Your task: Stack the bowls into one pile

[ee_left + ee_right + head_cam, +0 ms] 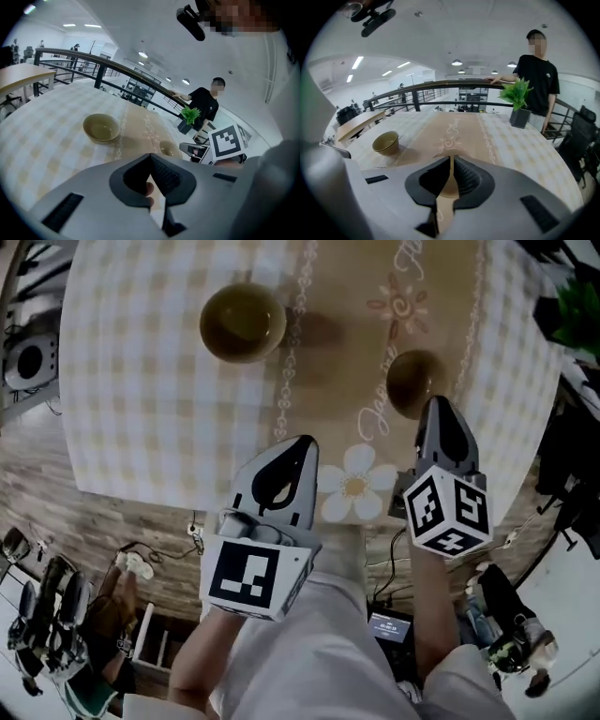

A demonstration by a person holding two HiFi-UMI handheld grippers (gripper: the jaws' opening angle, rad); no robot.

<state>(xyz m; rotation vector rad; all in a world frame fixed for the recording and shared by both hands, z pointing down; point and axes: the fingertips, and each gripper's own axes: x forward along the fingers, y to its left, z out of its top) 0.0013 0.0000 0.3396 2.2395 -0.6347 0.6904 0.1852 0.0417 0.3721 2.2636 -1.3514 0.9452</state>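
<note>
Two olive bowls stand apart on the table. The larger bowl (243, 322) (101, 127) (386, 142) sits on the checked cloth at the far left. The smaller bowl (413, 381) (167, 149) rests on the tan runner to the right. My right gripper (433, 401) (451, 158) is shut and empty, its tip just short of the smaller bowl, which its own jaws mostly hide in the right gripper view. My left gripper (306, 441) (151, 155) is also shut and empty, near the table's front edge and well short of the larger bowl.
The table (141, 409) is round, with a checked cloth and a tan flowered runner (356, 486). A potted green plant (516, 101) (190, 114) stands at the far right edge. A person in black (538, 75) leans on the railing behind it.
</note>
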